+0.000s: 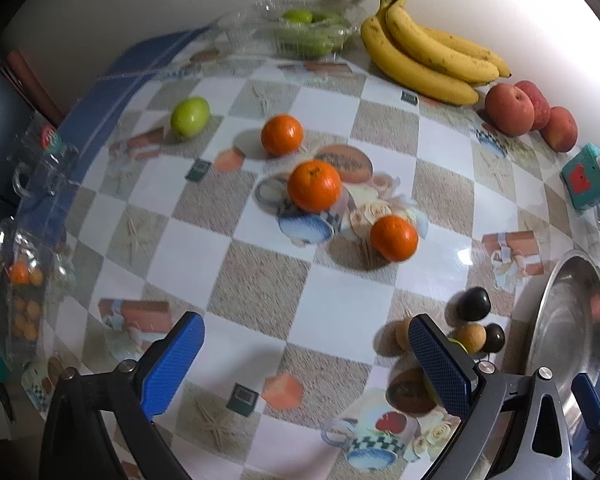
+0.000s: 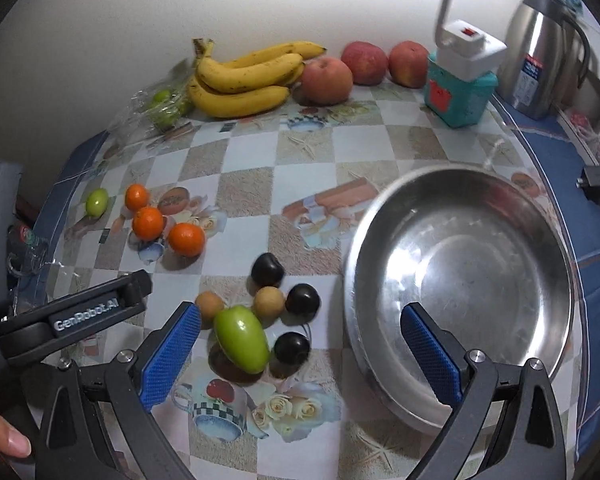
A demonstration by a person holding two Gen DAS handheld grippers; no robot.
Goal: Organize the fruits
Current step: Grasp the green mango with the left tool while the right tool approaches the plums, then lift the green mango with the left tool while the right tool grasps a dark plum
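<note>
Both the left gripper (image 1: 306, 364) and right gripper (image 2: 300, 354) are hovering spread apart, empty. The right should be centring on the green fruit (image 2: 242, 338), lower centre, before squeezing gently.

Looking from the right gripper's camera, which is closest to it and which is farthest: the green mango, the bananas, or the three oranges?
1. Green mango: just ahead of the right gripper, between its fingers.
2. Oranges: farther out, left.
3. Bananas: farthest, by the wall.
</note>
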